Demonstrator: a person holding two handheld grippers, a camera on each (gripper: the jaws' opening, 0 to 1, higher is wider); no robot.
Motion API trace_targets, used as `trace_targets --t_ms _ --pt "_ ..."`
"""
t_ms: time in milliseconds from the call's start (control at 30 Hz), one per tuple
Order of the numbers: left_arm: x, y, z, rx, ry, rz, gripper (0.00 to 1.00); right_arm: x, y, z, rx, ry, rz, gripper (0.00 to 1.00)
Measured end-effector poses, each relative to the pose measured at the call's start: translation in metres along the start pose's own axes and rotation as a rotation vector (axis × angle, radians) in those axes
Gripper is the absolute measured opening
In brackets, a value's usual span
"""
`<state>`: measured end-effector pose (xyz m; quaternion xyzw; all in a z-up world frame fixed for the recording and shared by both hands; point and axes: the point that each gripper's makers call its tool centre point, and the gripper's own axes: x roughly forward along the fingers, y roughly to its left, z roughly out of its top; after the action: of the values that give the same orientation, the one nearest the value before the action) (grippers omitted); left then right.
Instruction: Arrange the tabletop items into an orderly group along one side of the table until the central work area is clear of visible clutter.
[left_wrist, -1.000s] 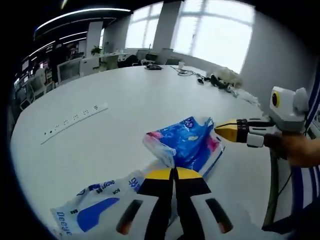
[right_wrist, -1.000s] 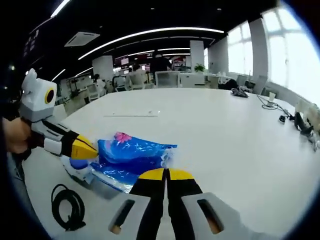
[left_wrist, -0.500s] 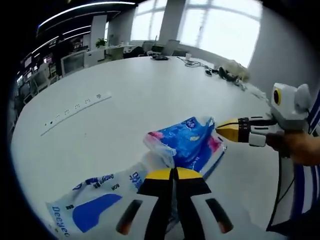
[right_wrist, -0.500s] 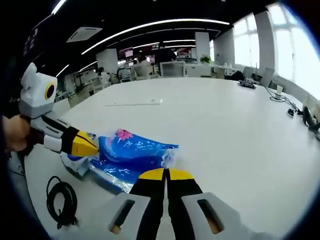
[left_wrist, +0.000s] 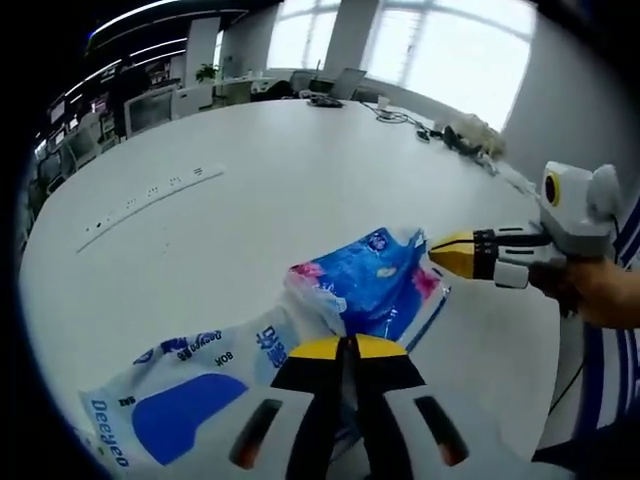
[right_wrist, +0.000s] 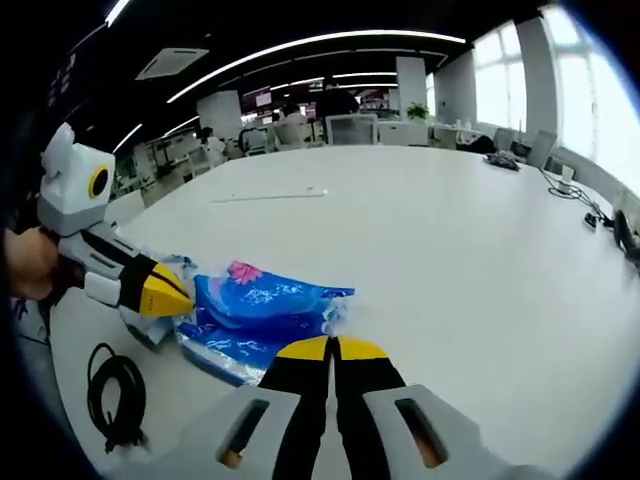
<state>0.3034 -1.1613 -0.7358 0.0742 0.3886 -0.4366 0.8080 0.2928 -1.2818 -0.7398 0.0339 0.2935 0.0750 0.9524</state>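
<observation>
Both grippers (left_wrist: 347, 345) (right_wrist: 332, 347) clenched beside blue packet (right_wrist: 265, 305) near table (right_wrist: 480, 250) edge

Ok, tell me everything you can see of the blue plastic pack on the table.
The blue plastic pack is a soft, glossy, crumpled wrapper, bright blue with white script and pink patches. It lies flat on the white table, partly over a white-and-blue bag. The left tool and the right tool, jaws together, each meet one edge of it; whether they pinch it is unclear.
</observation>
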Motion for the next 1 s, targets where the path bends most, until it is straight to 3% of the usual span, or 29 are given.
trace_targets --t_ms 300,433,567,800,867,900,1000 --pt "-0.003 0.004 -0.003 0.0 0.005 0.008 0.09 0.003 -0.002 -0.001 0.02 -0.002 0.014 0.01" --pt "-0.009 0.004 0.002 -0.024 -0.015 0.0 0.19 0.002 -0.002 -0.002 0.017 0.001 0.015 0.11" --pt "-0.017 0.008 0.007 -0.028 -0.039 0.011 0.3 -0.005 -0.001 0.008 0.039 -0.043 0.023 0.2" --pt "-0.056 0.002 0.017 -0.074 -0.113 -0.051 0.59 -0.035 0.022 0.049 0.029 -0.176 0.125 0.32" --pt "-0.075 0.001 0.023 -0.055 -0.168 -0.054 0.65 -0.054 0.032 0.062 0.045 -0.215 0.153 0.35" --pt "-0.086 0.001 0.026 -0.044 -0.202 -0.049 0.66 -0.06 0.034 0.065 0.044 -0.222 0.156 0.35" --pt "-0.109 0.001 0.021 -0.046 -0.217 -0.054 0.67 -0.078 0.042 0.072 0.024 -0.245 0.143 0.37"
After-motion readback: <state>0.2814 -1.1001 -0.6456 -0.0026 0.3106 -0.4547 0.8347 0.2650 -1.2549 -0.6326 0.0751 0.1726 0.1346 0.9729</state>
